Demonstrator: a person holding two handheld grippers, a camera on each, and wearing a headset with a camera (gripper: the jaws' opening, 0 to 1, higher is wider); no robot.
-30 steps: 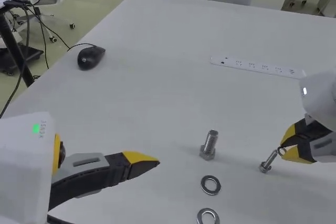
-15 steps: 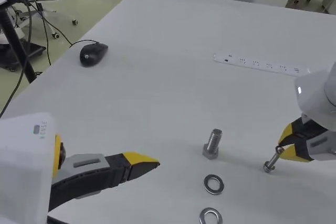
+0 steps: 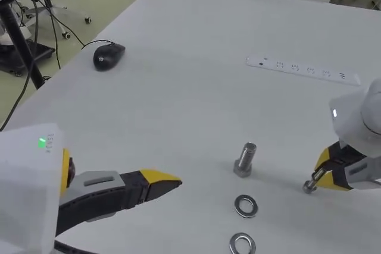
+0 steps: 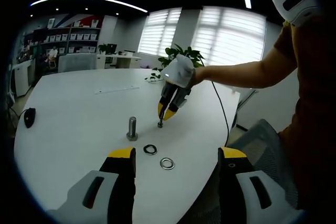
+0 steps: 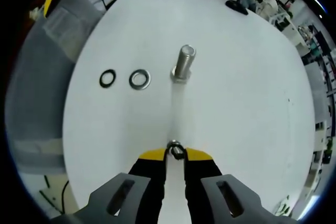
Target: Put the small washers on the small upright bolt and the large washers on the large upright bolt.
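Observation:
The large bolt (image 3: 245, 160) stands upright on the white table (image 3: 178, 105), its head down. Two washers (image 3: 245, 206) (image 3: 242, 244) lie flat just in front of it. My right gripper (image 3: 322, 174) is shut on the small bolt (image 3: 311, 182), which leans with its head on the table, right of the large bolt. In the right gripper view the jaws pinch the small bolt's tip (image 5: 176, 149), with the large bolt (image 5: 183, 64) and both washers (image 5: 139, 78) (image 5: 107, 78) beyond. My left gripper (image 4: 176, 156) is open and empty, hovering at the near left (image 3: 172, 181).
A black mouse (image 3: 109, 56) with its cable lies at the far left of the table. A white power strip (image 3: 302, 69) lies at the back right. The table's left edge drops to the floor, where stands and chairs are.
The right gripper has tipped the small bolt steeper, closer to upright. The left gripper has held still. The head camera has shifted a little.

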